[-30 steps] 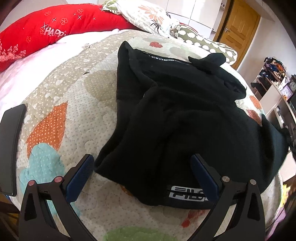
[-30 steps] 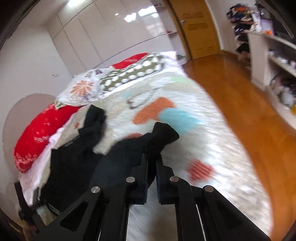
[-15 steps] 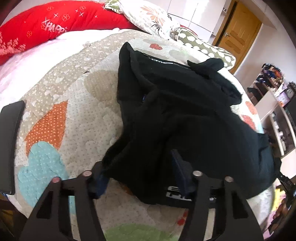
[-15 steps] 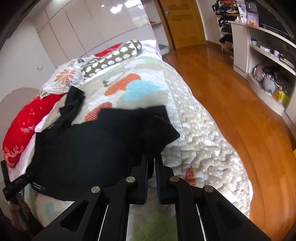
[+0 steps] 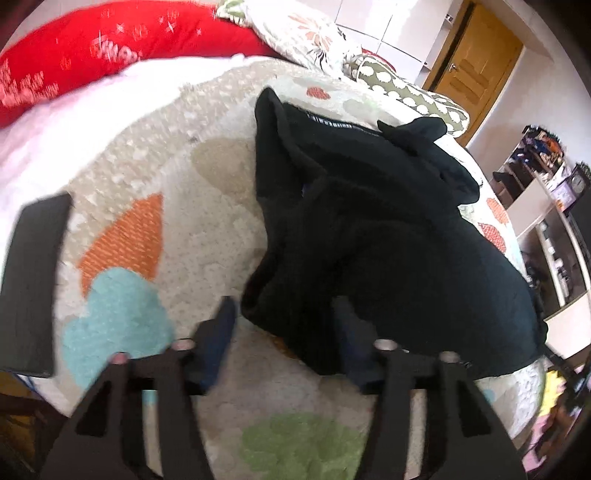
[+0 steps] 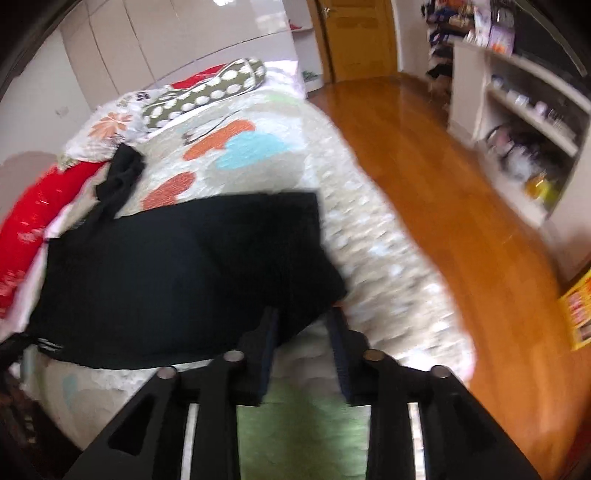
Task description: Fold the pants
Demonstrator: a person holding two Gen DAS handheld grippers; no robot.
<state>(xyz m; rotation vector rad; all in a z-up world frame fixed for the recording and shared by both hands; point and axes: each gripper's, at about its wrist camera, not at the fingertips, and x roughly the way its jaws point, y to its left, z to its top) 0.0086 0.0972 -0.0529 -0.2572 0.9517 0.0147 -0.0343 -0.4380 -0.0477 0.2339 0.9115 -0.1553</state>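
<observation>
Lying across a quilted bedspread (image 5: 155,155) printed with orange, blue and green cloud shapes, the black fleece pants (image 5: 369,229) sit bunched and partly doubled over, their waistband with pale lettering turned toward the pillows. Seen from the left wrist camera, the left gripper (image 5: 284,332) stands with its blue-padded fingers (image 5: 218,332) parted around the near edge of the cloth: the left finger rests on the bare quilt just beside the fabric, while the other is half buried in the folds, so no firm pinch is visible and the jaws read as partly spread. From the right wrist camera, the right gripper (image 6: 301,339) is likewise parted, a narrow gap between its fingers, and the nearest corner of the pants (image 6: 177,273) hangs just at its fingertips, touching or overlapping the left one; the blur leaves unclear whether any cloth is caught. One leg end trails up toward a long red bolster (image 5: 92,48), a floral pillow (image 5: 303,33) and an olive pillow with white dots (image 6: 207,92). A flat black slab (image 5: 33,280) lies at the quilt's left edge. Beyond the bed lie an orange wooden floor (image 6: 443,192), a wooden door (image 5: 476,48) and white open shelving (image 6: 517,122) crowded with small items.
</observation>
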